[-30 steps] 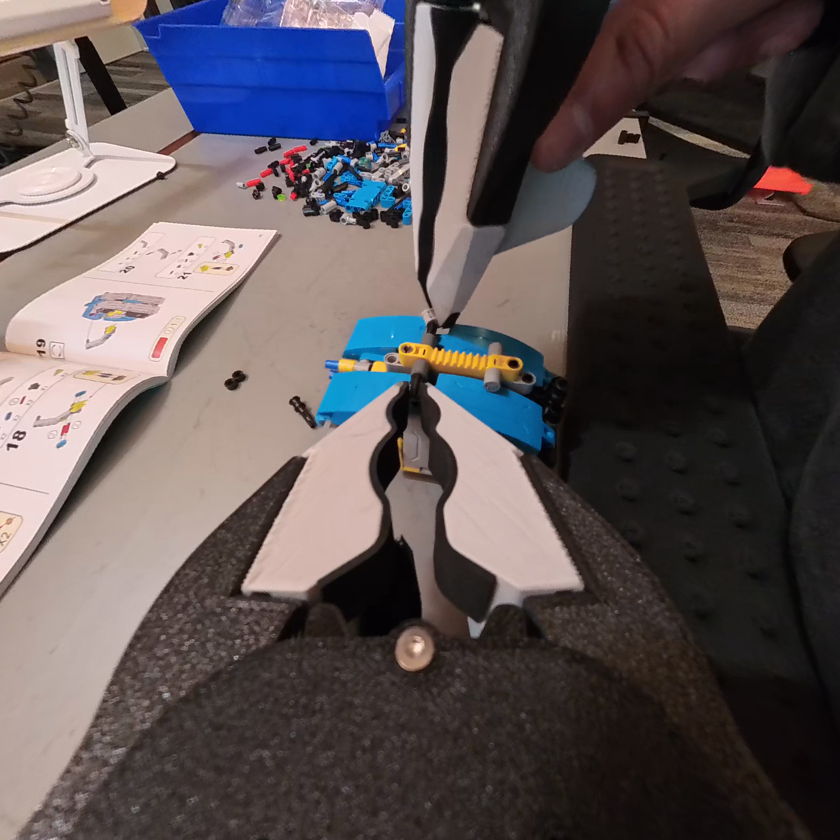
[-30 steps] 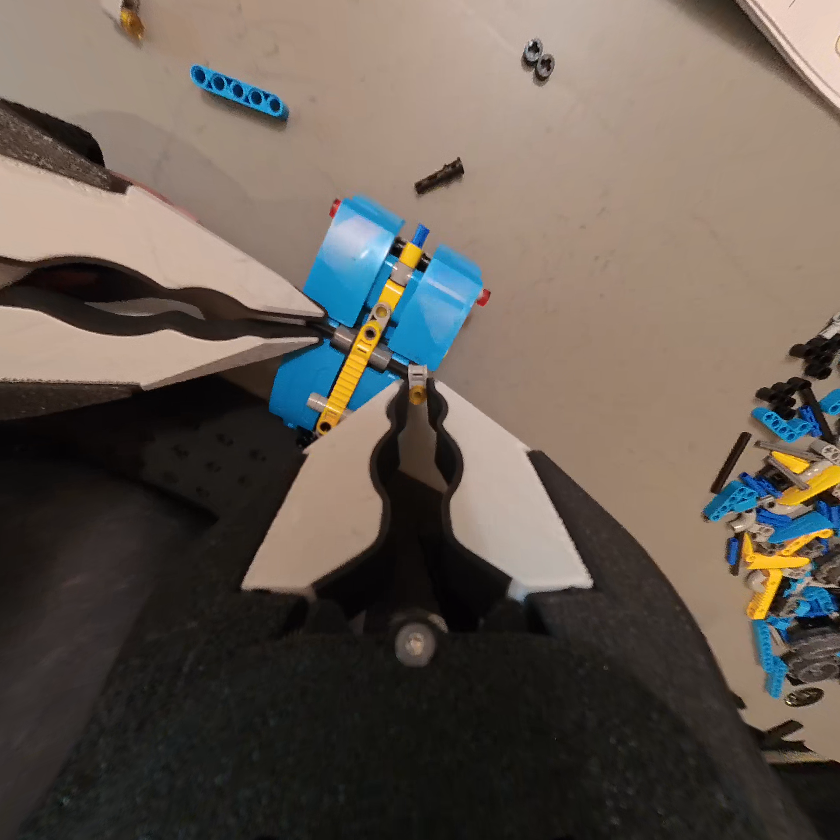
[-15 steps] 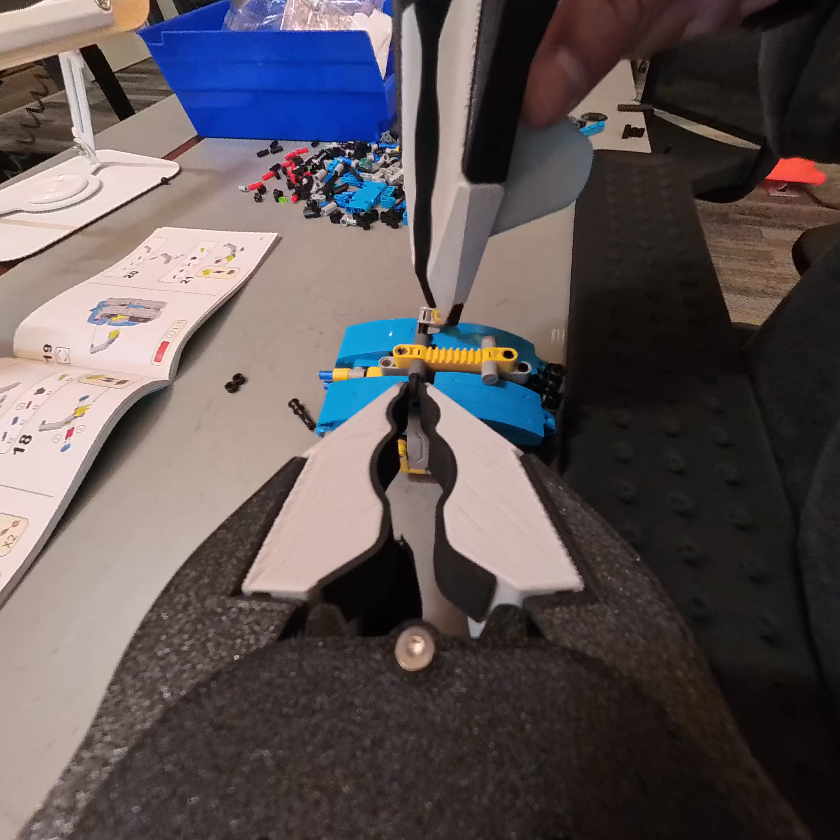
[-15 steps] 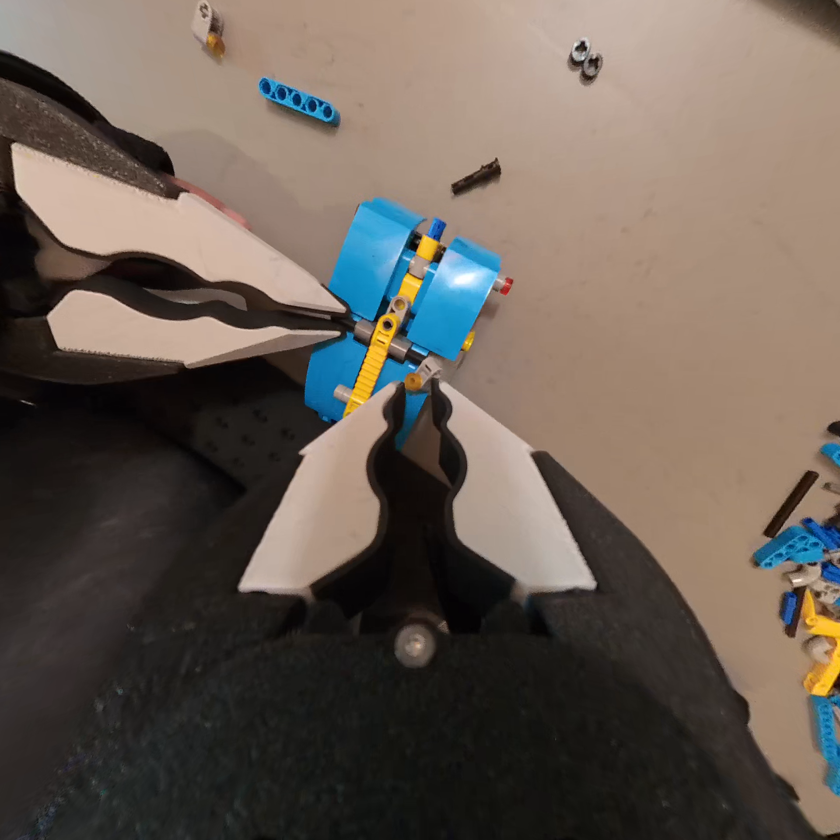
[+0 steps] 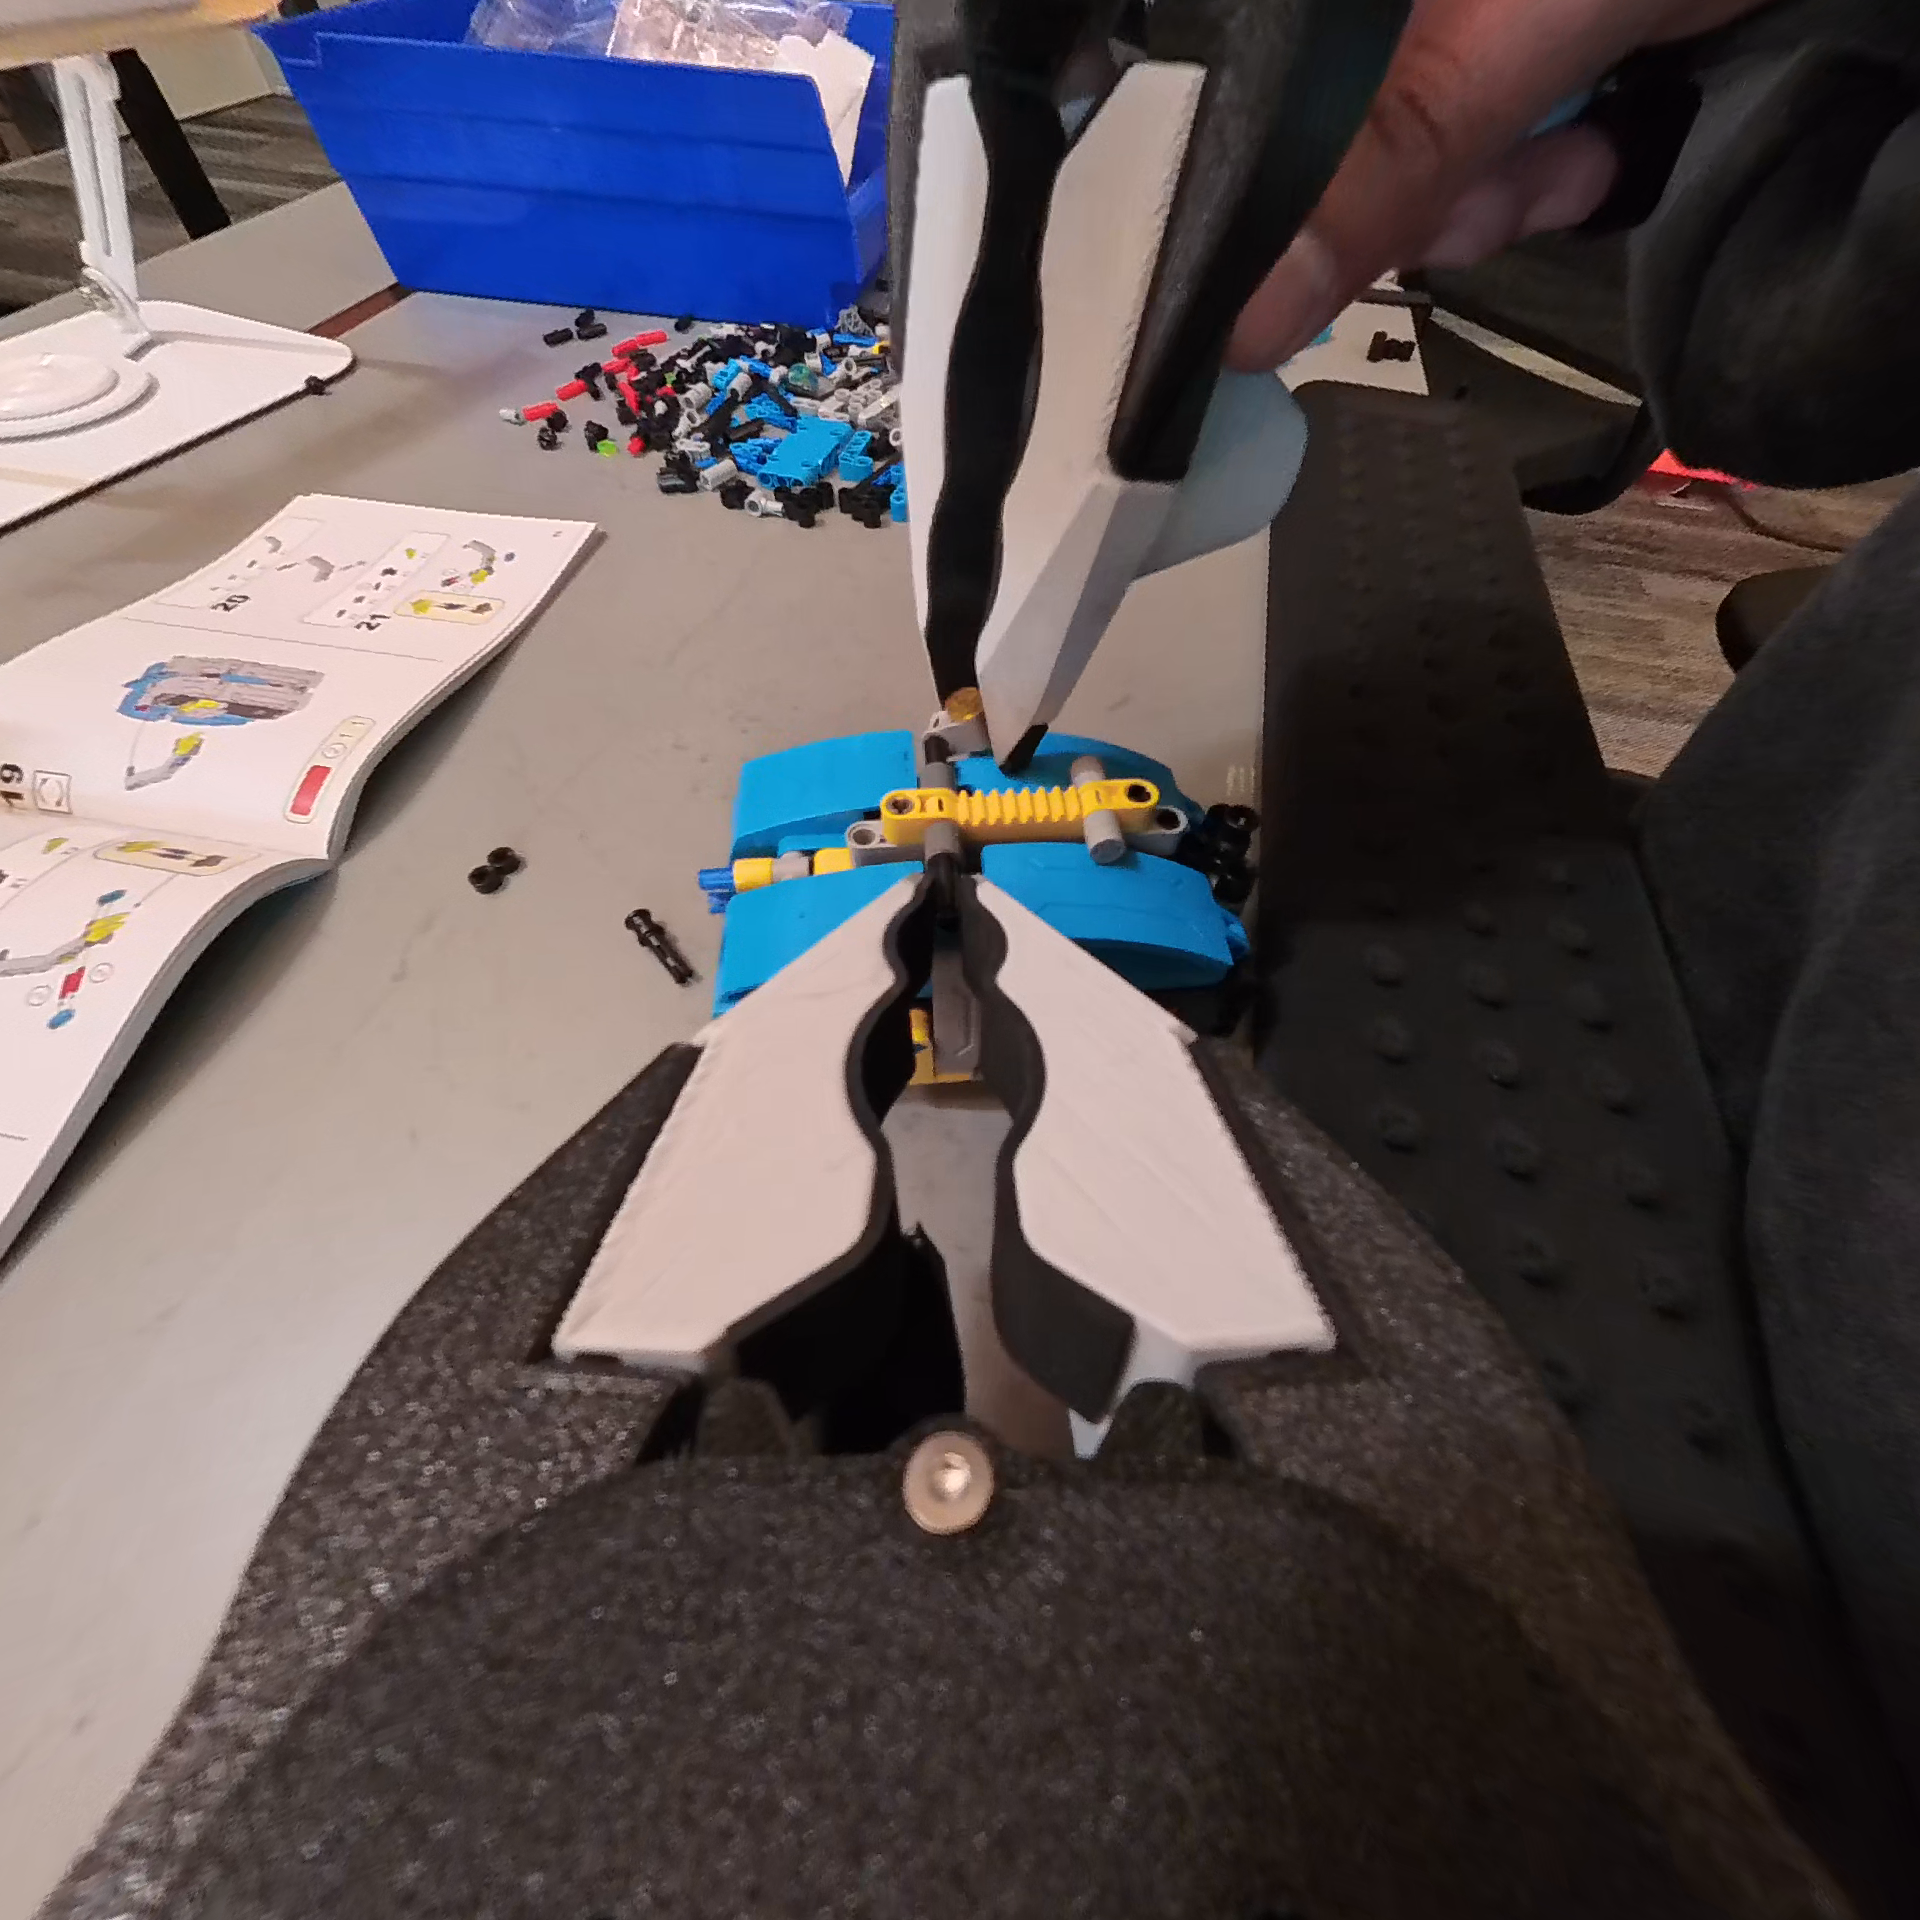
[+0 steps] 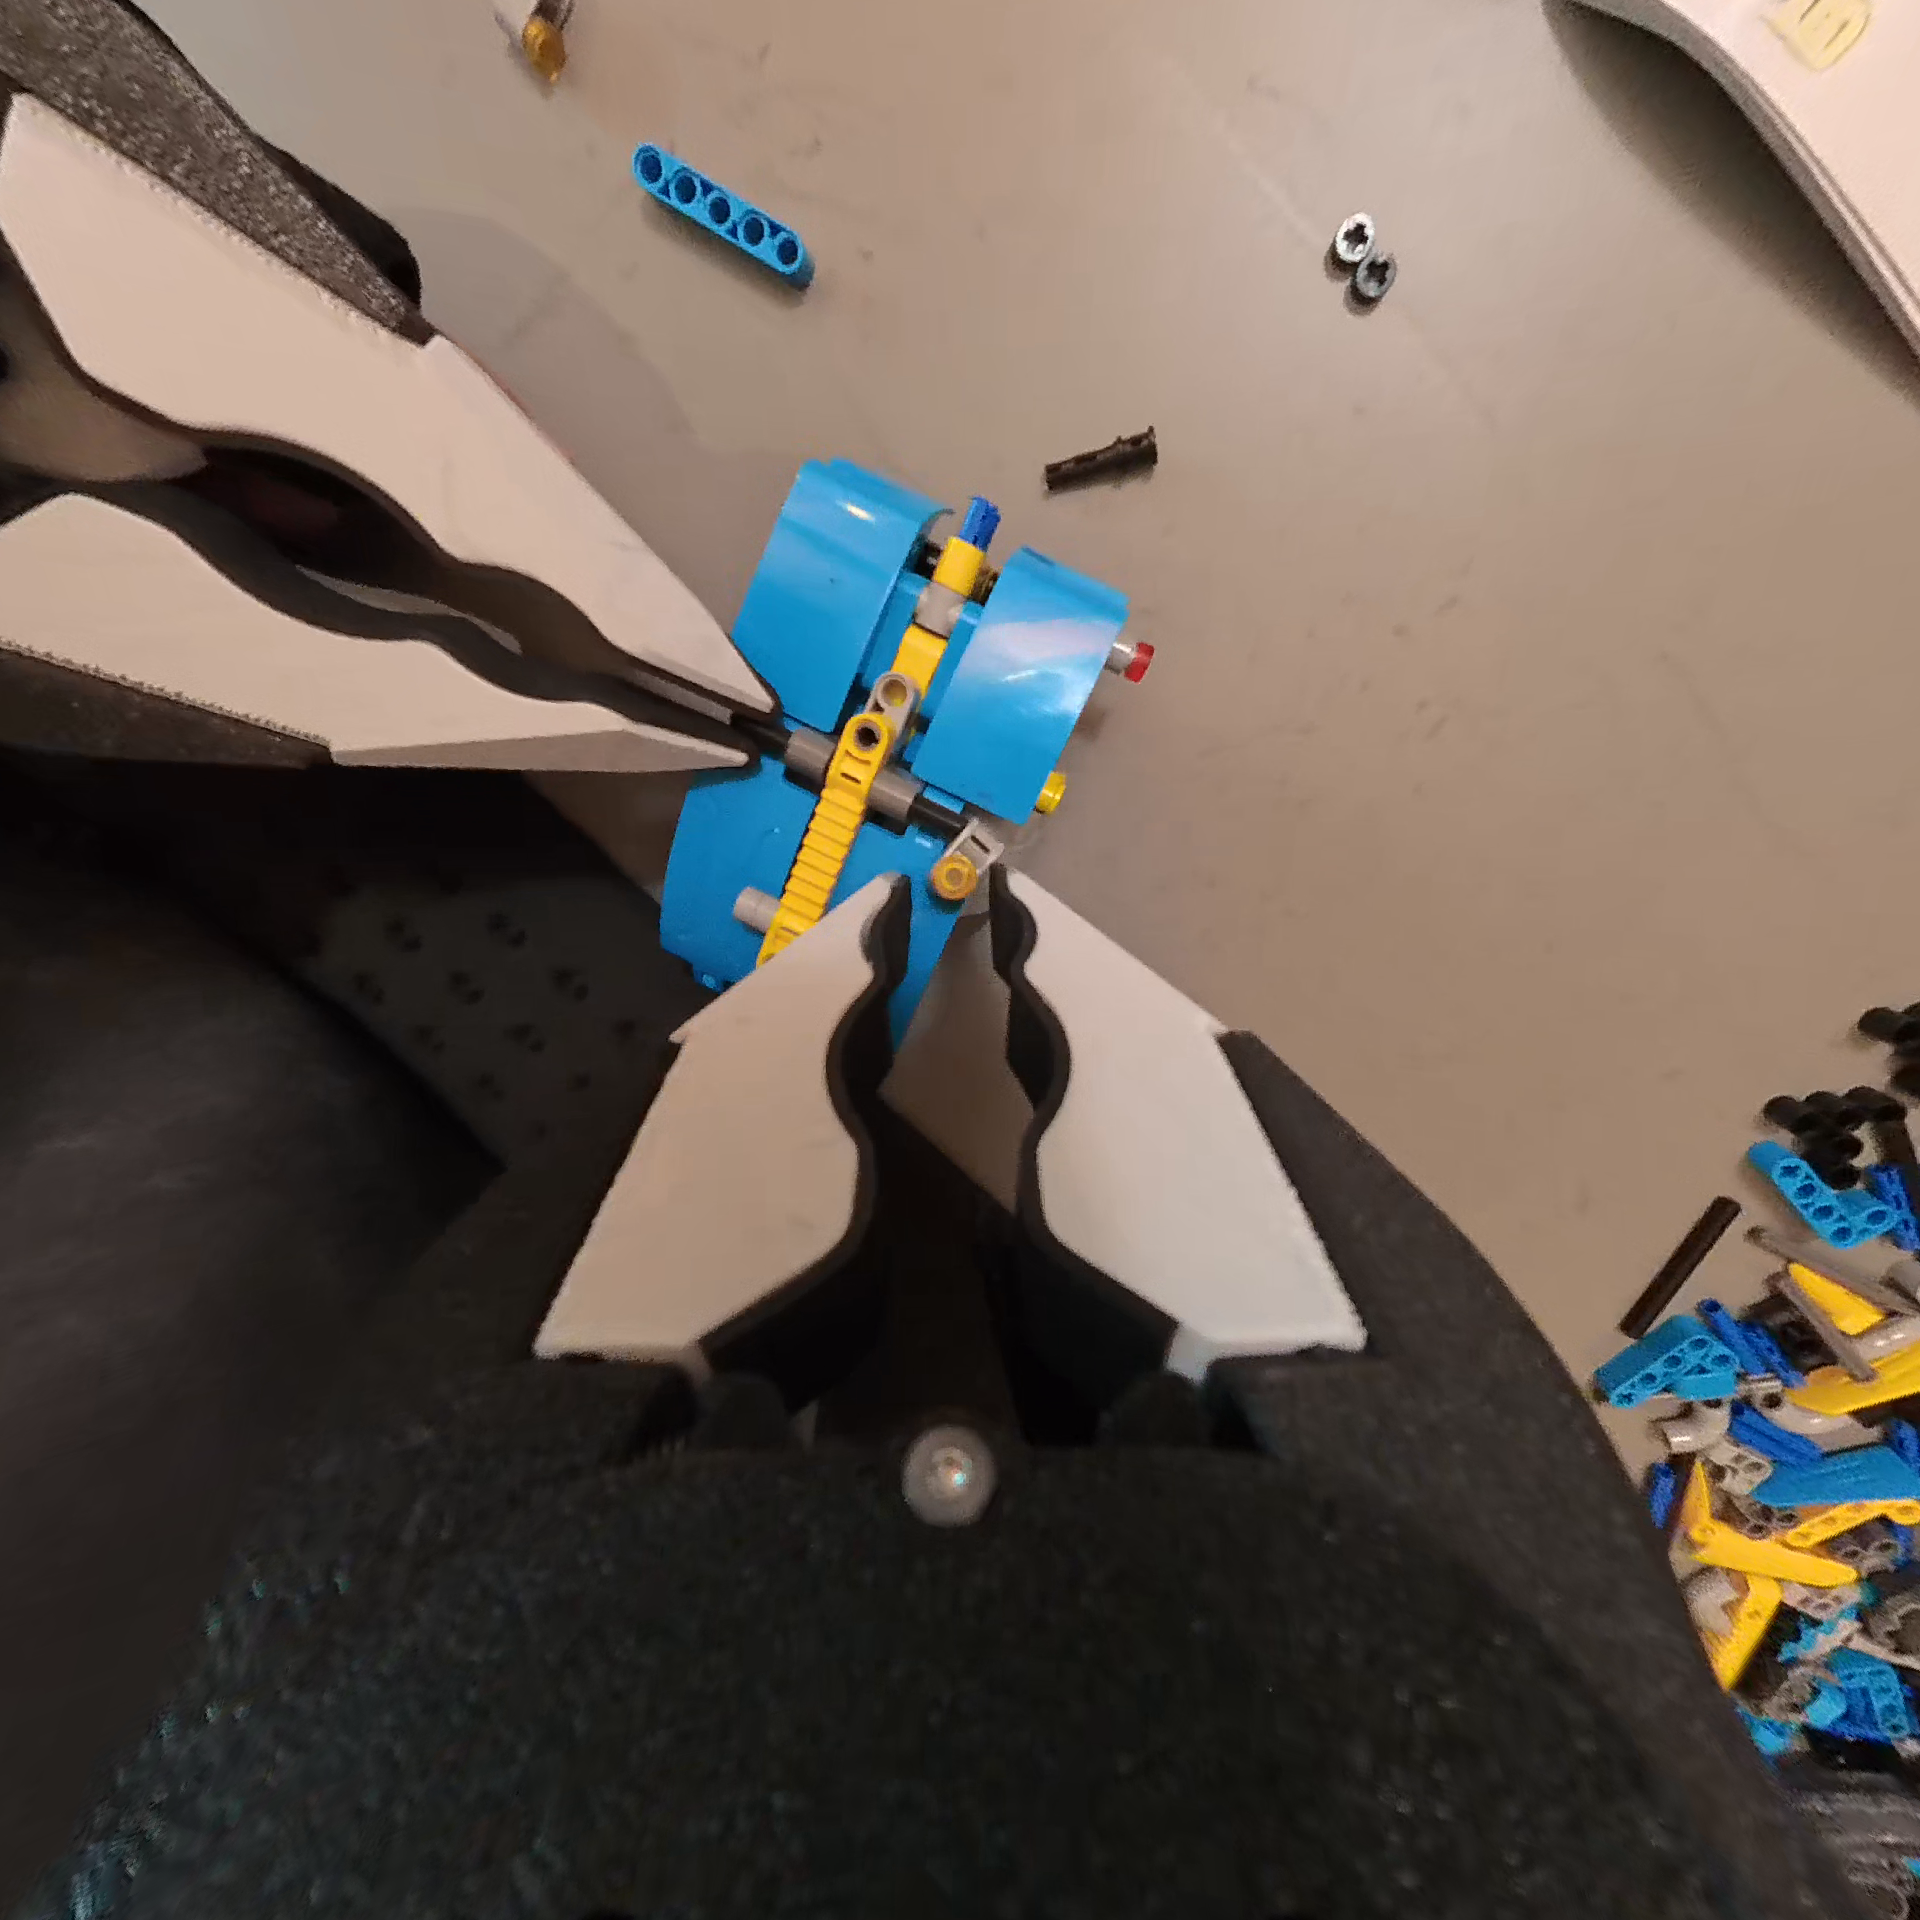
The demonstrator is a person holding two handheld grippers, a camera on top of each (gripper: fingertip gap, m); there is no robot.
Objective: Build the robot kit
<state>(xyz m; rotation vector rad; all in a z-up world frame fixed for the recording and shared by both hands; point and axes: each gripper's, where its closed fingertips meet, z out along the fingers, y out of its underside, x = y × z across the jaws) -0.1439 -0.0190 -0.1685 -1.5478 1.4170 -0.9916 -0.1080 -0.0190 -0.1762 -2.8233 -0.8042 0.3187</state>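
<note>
A blue curved-panel brick model (image 5: 821, 935) with a yellow toothed rack (image 5: 1018, 808) lies on the grey table, also in the right wrist view (image 6: 831, 592). My left gripper (image 5: 943, 885) is shut on a black axle that crosses the model under the rack; it also shows in the right wrist view (image 6: 756, 729). A small grey connector with a yellow pin (image 6: 961, 864) sits on the axle's far end. My right gripper (image 6: 943, 885) is open, its tips on either side just behind that connector; it comes down from above in the left wrist view (image 5: 987, 722).
An open instruction booklet (image 5: 260, 727) lies to the left, with a blue bin (image 5: 582, 177) and a pile of loose parts (image 5: 748, 416) behind. A black pin (image 6: 1101, 457), a blue beam (image 6: 722, 213) and small bushings (image 6: 1361, 255) lie near the model. A black studded mat (image 5: 1455, 935) borders it. Across from one pair of fingers to the other is roughly 4 cm.
My right gripper was shut on the grey connector at the axle's end; now its jaws have parted and the connector stays on the axle. My left gripper keeps its grip.
</note>
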